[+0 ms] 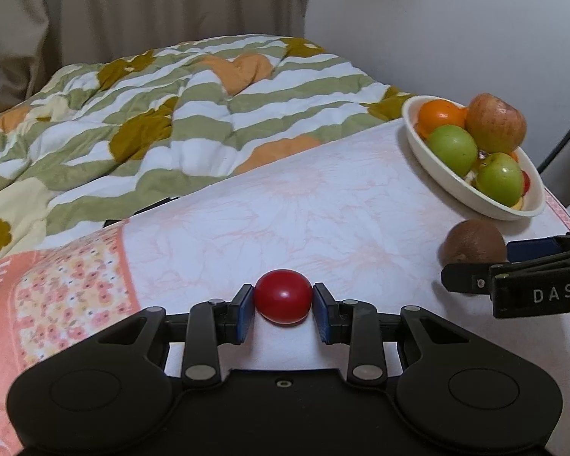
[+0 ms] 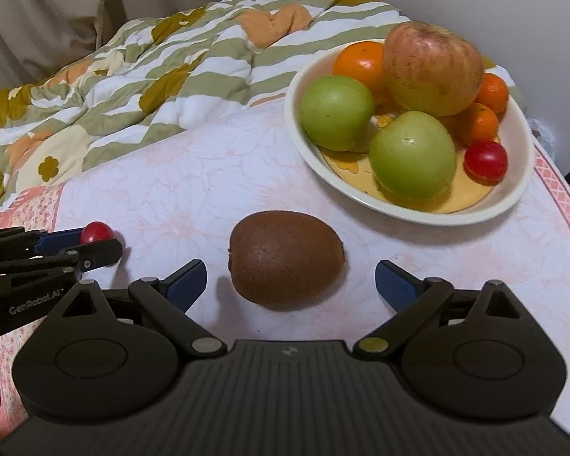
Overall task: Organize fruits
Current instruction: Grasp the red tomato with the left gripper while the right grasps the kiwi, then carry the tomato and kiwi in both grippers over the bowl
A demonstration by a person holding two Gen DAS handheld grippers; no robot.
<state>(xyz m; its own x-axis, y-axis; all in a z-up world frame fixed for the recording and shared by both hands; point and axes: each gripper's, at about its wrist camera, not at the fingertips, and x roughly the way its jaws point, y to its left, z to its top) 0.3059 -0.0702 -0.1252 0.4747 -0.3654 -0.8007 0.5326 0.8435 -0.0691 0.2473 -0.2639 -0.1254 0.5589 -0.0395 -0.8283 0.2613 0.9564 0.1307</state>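
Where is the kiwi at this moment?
In the right wrist view the kiwi lies on the tablecloth, between the open fingers of the right hand-held gripper, in front of the fruit bowl.

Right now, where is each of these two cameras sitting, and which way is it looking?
Left wrist: rides on the left gripper, looking forward and down along its fingers shut on a small tomato; the right gripper juts in at right.
Right wrist: rides on the right gripper, looking down at a kiwi between open fingers; the left gripper shows at left.
Both share the fruit bowl, tablecloth and quilt.
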